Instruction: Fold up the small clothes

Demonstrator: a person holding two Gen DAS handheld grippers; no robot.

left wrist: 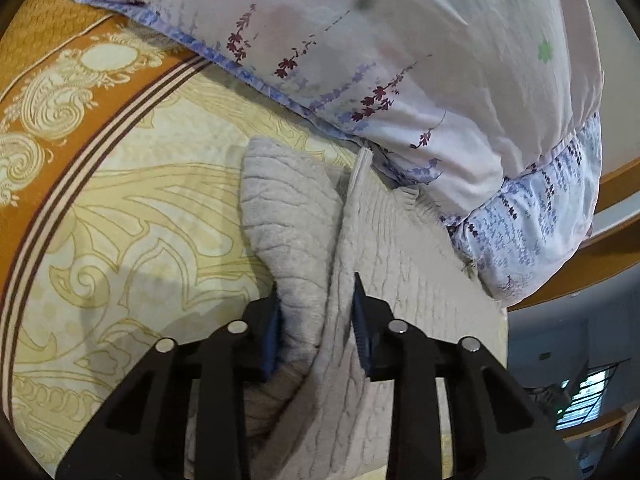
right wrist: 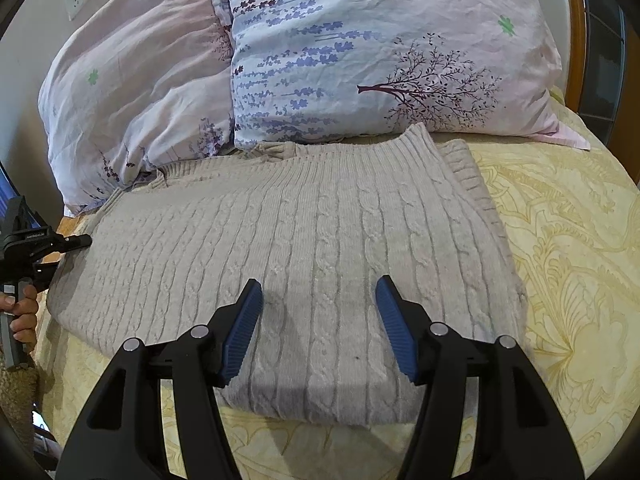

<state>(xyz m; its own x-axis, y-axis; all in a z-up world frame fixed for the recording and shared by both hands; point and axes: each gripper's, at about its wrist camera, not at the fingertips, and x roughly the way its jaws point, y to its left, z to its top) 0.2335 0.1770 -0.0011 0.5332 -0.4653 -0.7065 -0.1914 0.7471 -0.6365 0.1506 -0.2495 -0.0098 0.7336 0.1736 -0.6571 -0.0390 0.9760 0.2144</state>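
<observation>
A grey cable-knit sweater [right wrist: 304, 248] is lying on the yellow patterned bedspread [right wrist: 560, 280], its far edge touching the floral pillows [right wrist: 360, 60]. The left gripper [left wrist: 316, 312] is pinching a bunched fold of the sweater between its blue pads. The right gripper [right wrist: 318, 320] is hovering wide open above the knit, holding nothing. No legible writing is showing.

Sweater [right wrist: 304, 248] lies on bed [right wrist: 568, 264], directly ahead of and under right gripper [right wrist: 319, 304]. Pillows [right wrist: 360, 52] beyond it, touching its far edge. Left gripper [left wrist: 316, 312] has sweater fold between its fingers, pillow ahead-right.
</observation>
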